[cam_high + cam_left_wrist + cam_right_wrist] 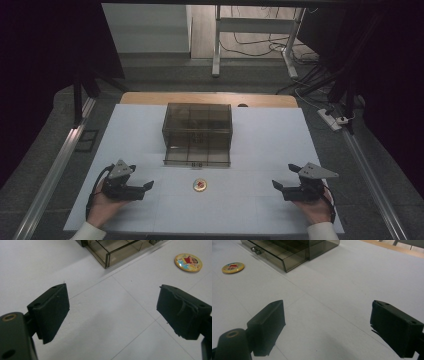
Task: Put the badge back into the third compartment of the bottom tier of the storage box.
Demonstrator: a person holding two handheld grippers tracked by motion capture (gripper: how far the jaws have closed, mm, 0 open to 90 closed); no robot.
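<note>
Badge [200,185] lies untouched just in front of the drawer box [197,131]; drawer already pulled out. Left gripper [148,185] and right gripper [275,184] flank the badge, well apart from it, jaws spread and empty. Judged: pick and placement both remain.

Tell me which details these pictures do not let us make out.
- Badge: its picture is too small in the high view.
- Drawer box: dark walls obscure its compartments; the frame edge cuts it off in the left gripper view.
- Left tool, right tool: whether they rest on the table is unclear.
</note>
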